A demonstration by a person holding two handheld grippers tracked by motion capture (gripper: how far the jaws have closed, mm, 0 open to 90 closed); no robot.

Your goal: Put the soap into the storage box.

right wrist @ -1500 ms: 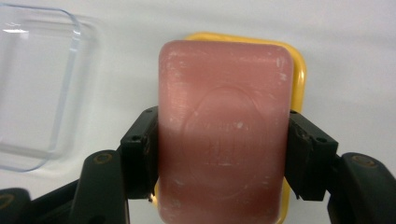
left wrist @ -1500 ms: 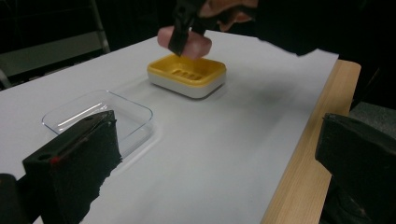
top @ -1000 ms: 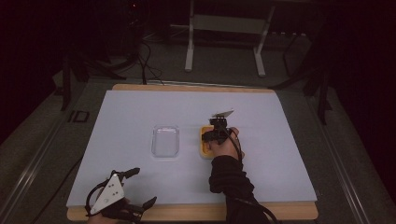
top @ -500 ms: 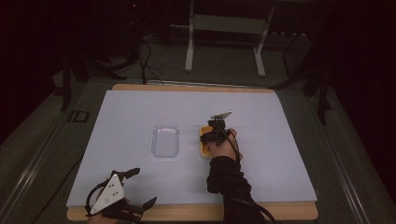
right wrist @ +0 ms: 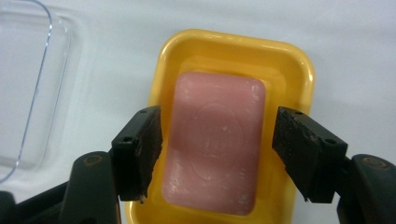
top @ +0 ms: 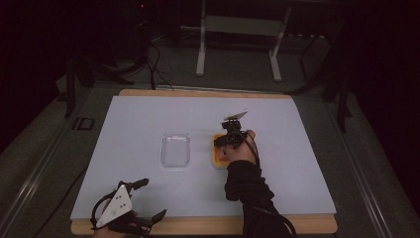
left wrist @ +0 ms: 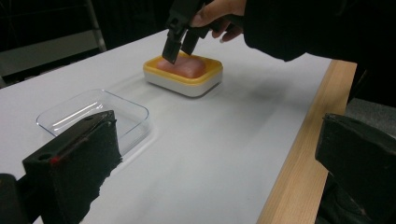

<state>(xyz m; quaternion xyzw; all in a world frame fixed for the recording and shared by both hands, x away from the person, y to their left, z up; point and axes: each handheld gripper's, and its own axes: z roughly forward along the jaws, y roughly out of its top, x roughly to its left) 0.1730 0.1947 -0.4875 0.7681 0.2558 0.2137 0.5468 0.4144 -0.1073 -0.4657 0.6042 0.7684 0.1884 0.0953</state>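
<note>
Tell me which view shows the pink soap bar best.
The right gripper view: the soap bar lies in full between the open jaws, in its yellow dish. The left gripper view shows it low and partly hidden; the high view barely shows it.

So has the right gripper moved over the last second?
No, or barely. In the high view the right gripper hangs over the yellow soap dish, beside the clear tray, much as before.

1. One pink soap bar (right wrist: 215, 142) sits in front of me.
2. One yellow dish (right wrist: 233, 49) holds it.
3. One clear plastic tray (top: 176, 149) lies beside that.
4. I carry two grippers: left gripper (top: 143, 201), right gripper (right wrist: 217, 151).
</note>
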